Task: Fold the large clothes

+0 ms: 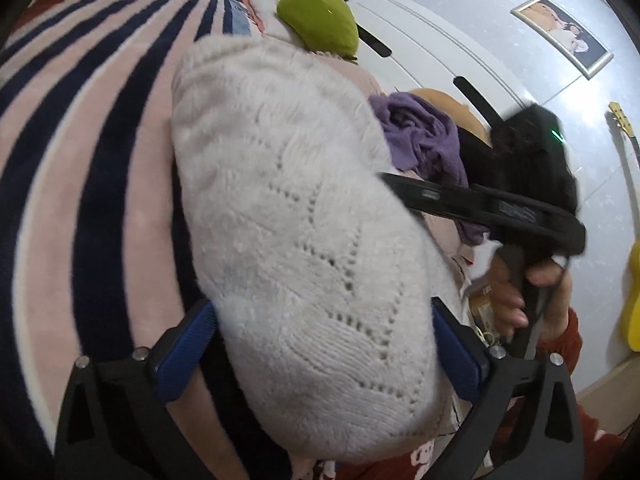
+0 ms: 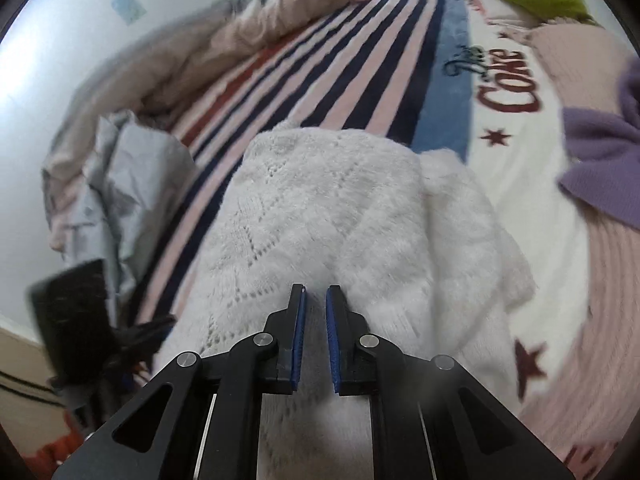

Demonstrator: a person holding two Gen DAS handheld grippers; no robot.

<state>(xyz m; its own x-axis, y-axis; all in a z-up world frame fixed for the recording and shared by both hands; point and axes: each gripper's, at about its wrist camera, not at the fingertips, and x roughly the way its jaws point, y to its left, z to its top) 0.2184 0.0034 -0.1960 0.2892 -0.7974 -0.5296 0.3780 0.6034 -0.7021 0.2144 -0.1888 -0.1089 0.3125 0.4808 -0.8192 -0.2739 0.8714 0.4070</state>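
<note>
Nearest, the left gripper [image 1: 324,344] stands wide open astride the white knit sweater [image 1: 288,216], its pads apart from the wool. The right gripper [image 2: 316,316] is shut and holds nothing. The sweater lies bundled on the striped blanket [image 2: 352,64]. Judged mid-fold; next needs a hem pinch. At two o'clock, a cloth [image 2: 516,184] reads "Coke".
</note>
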